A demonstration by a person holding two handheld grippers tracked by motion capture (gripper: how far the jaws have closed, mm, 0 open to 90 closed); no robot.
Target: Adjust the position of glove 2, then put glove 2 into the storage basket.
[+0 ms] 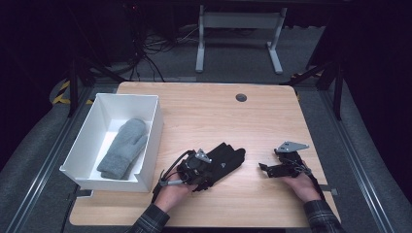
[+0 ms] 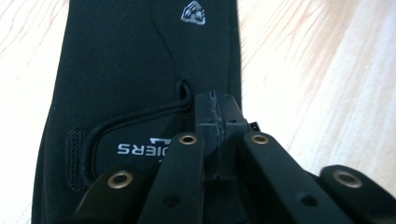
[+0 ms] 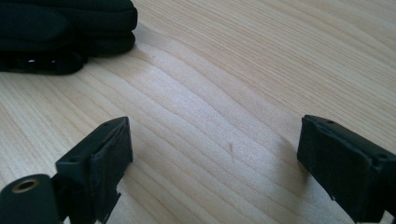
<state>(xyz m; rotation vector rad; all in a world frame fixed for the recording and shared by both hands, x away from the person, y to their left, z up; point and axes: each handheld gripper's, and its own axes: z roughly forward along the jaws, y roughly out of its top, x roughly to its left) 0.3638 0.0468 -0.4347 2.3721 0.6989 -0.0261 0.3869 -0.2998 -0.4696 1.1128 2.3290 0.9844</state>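
glove: soft black fabric glove (image 1: 227, 160) is lying flat on the wood-grain table (image 1: 204, 111)
left claw (image 2: 218, 122): you're pinching the glove's edge, jaws together
right claw (image 3: 212, 161): you're holding it wide apart over bare wood, gripping nothing

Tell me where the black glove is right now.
In the high view the black glove lies on the table near its front middle, right of the white box, with the left gripper at its near end.

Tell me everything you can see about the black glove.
The black glove lies flat on the wooden table, right of the white box. It looks like smooth stretch fabric, with a small white emblem, white lettering, a corded seam and a textured patch. The left gripper sits shut at its edge, apparently pinching the fabric. The fingers point away from the person.
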